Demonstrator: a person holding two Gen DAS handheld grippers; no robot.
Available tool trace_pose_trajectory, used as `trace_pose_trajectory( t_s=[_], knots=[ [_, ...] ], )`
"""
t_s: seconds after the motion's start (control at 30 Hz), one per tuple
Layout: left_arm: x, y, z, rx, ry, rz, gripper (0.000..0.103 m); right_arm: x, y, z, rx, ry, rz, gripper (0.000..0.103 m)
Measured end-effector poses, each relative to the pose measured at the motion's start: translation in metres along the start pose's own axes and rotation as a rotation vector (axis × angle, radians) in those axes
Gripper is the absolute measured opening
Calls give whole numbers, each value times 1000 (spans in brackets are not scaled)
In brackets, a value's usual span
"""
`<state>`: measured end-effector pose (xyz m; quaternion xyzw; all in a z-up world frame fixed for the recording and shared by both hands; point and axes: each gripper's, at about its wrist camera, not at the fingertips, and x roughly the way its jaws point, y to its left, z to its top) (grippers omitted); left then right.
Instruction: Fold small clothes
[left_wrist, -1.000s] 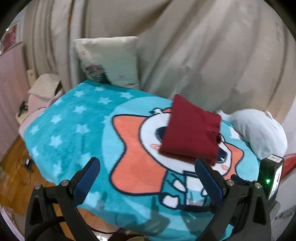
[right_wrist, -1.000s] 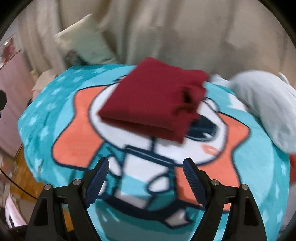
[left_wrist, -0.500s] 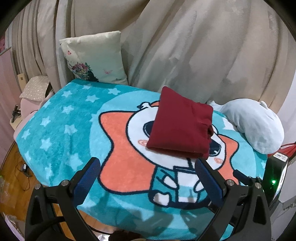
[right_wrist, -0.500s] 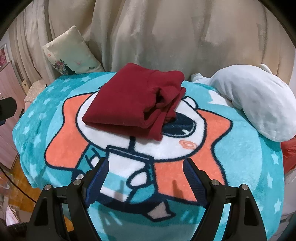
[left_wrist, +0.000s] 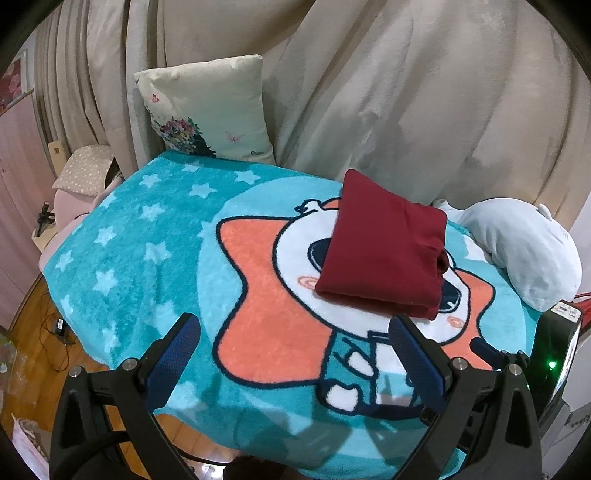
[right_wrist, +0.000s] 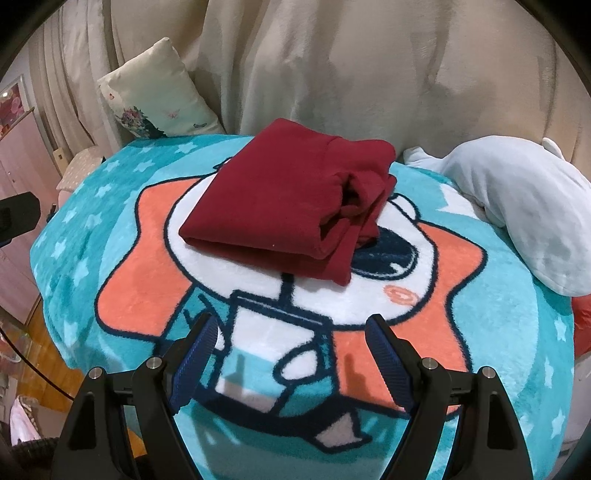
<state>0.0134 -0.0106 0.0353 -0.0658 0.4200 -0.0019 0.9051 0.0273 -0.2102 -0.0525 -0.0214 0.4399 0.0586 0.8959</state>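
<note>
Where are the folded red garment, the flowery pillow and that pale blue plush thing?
folded red garment (right_wrist: 280, 195): right wrist view, flat top layer.
flowery pillow (left_wrist: 210, 110): left wrist view, cream front face.
pale blue plush (right_wrist: 517, 206): right wrist view, rounded body.

The folded garment (right_wrist: 291, 199) lies on the blanket (right_wrist: 110, 266), toward its far side, near the middle. Behind it hangs the curtain (right_wrist: 332, 62). The pillow (left_wrist: 207, 114) stands at the blanket's far left corner, leaning against the curtain. The plush toy (right_wrist: 517, 206) lies at the far right edge, just beside the garment. Both grippers, left (left_wrist: 295, 354) and right (right_wrist: 291, 354), hang over the near edge, well apart from the garment.
</note>
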Motion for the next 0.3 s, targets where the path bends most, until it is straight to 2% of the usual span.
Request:
trace_pose_trajectory(
  t_s=[0.3],
  knots=[
    [1,-5,-2,12,-5,-1,102,2,-7,-1,9,3,-3,85]
  ],
)
